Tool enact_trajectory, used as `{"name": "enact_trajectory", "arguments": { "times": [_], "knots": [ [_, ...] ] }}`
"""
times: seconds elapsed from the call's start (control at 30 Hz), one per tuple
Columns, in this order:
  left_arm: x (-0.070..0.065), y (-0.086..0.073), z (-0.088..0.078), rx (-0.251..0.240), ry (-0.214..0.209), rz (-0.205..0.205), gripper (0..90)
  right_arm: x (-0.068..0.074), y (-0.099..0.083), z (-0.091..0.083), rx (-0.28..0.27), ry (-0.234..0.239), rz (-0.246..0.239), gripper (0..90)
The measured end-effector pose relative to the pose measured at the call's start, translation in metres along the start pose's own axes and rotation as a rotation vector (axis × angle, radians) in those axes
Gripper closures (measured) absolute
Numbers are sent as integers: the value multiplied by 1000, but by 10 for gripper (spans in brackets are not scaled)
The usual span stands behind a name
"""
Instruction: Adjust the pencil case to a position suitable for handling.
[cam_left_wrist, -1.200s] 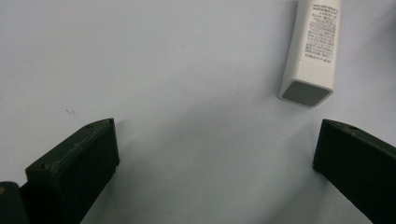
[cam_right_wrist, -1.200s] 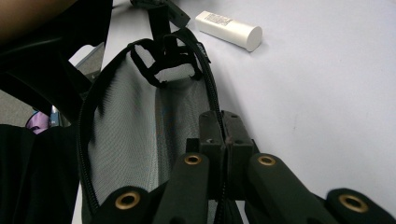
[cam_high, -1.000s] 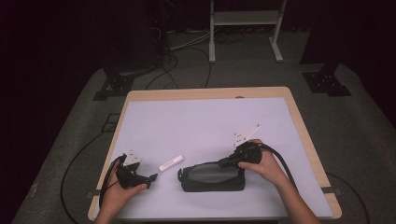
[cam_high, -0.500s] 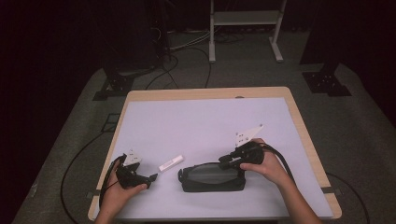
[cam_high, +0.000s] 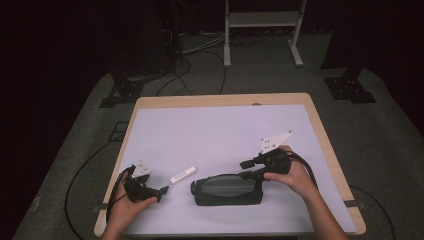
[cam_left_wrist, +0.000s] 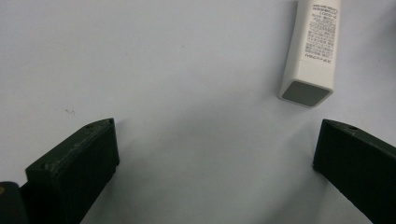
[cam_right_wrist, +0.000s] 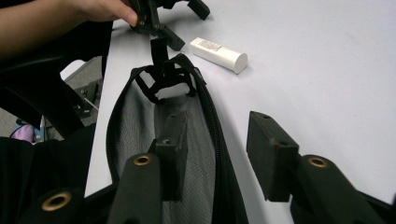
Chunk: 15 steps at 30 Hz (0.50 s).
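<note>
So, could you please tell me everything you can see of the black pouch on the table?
The black pouch is a soft, oblong fabric case with a grey mesh panel, a zip along its edge and a strap loop at its left end. It lies flat near the table's front edge, just right of the white tube but apart from it. The right gripper stands at its right end with one jaw over the mesh.

high view: above near edge, looking forward-down, far | left gripper view: close over table (cam_left_wrist: 187, 70) | right gripper view: low, close | shared: white tube (cam_left_wrist: 314, 46)
</note>
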<state>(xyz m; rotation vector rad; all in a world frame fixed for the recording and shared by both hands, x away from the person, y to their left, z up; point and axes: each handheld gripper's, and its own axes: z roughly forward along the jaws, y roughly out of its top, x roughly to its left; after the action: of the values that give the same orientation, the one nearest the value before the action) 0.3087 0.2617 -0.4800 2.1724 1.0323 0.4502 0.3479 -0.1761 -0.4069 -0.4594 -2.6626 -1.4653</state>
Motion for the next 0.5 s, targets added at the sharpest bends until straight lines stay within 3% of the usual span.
{"name": "enact_trajectory", "arguments": {
  "times": [0.23, 0.43, 0.5],
  "knots": [
    [0, 0, 0, 0, -1, -1, 0, -3, -3, -10, -29, -39, 18, 492],
    [0, 0, 0, 0, -1, -1, 0, -6, -7, -22, -51, -114, 48, 407],
    [0, 0, 0, 1, -2, -2, 0, -7, -8, -27, -62, -160, 62, 361]
  ]
}}
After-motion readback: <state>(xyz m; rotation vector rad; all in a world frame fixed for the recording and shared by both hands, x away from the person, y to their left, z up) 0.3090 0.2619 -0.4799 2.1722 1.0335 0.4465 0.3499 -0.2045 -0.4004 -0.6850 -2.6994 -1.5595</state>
